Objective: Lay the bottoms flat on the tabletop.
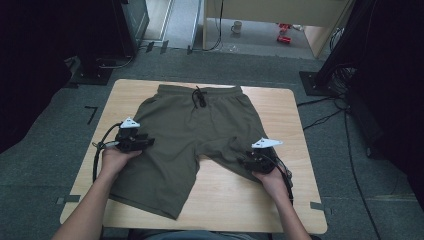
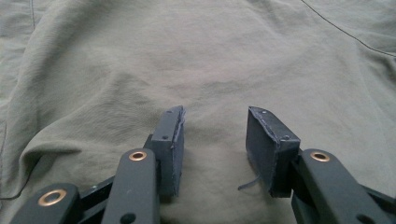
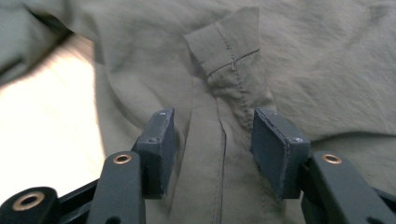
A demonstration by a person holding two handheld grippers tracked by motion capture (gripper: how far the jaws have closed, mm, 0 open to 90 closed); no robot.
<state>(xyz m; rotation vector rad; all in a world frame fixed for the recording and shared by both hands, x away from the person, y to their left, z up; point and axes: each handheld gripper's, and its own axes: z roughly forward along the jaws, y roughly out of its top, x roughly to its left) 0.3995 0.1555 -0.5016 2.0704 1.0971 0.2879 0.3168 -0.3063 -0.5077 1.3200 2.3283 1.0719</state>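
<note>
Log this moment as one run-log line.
shorts: flat on table | left claw: open over fabric | right claw: open, straddling folded hem

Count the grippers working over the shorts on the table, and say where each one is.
2. The left gripper hovers open over the shorts' left leg; the right gripper sits open at the other leg's folded hem, near the table's right side.

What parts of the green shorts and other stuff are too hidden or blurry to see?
- High view: the olive-green cloth shorts have their right leg hem hidden under the right claw and hand.
- High view: the red things on the floor are too small to identify.
- Right gripper view: the light wooden table is blurred and washed out.
- Left gripper view: the shorts' edges are cut off by the frame.
</note>
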